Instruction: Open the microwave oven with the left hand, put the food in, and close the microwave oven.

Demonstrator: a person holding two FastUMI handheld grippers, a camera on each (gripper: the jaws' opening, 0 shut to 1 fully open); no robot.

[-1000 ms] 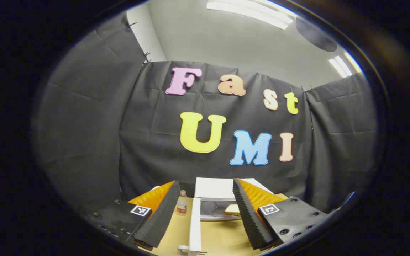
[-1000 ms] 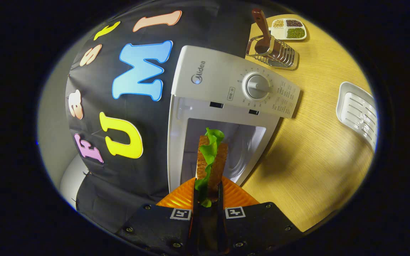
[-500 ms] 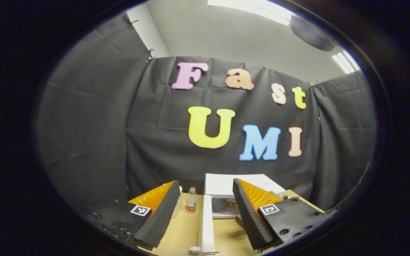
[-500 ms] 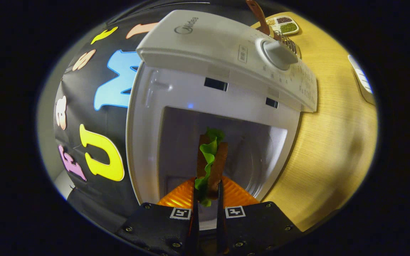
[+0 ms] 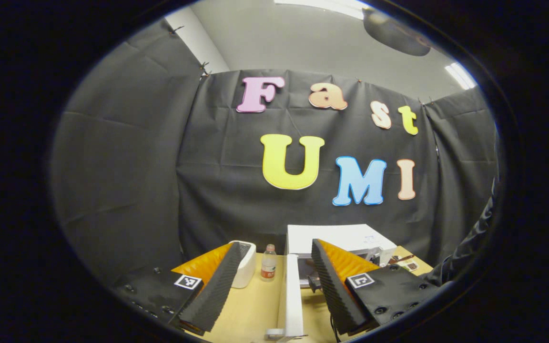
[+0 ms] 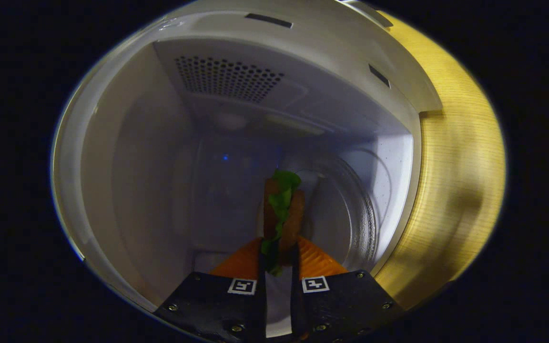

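Note:
In the right gripper view my right gripper is shut on a sandwich, two brown slices with green lettuce between them, held on edge. It reaches into the white microwave's cavity, over the glass turntable. In the left gripper view my left gripper stands open with nothing between its fingers. Between them, farther off, the white microwave sits on the wooden table, its door swung open edge-on toward me.
A small bottle and a white container stand left of the microwave. A dark sleeve reaches in from the right. Wooden tabletop shows beside the microwave's opening in the right gripper view.
My right gripper has carried the sandwich forward from in front of the microwave into its cavity. The left gripper has drawn back and tilted, the microwave shifting rightward in its view.

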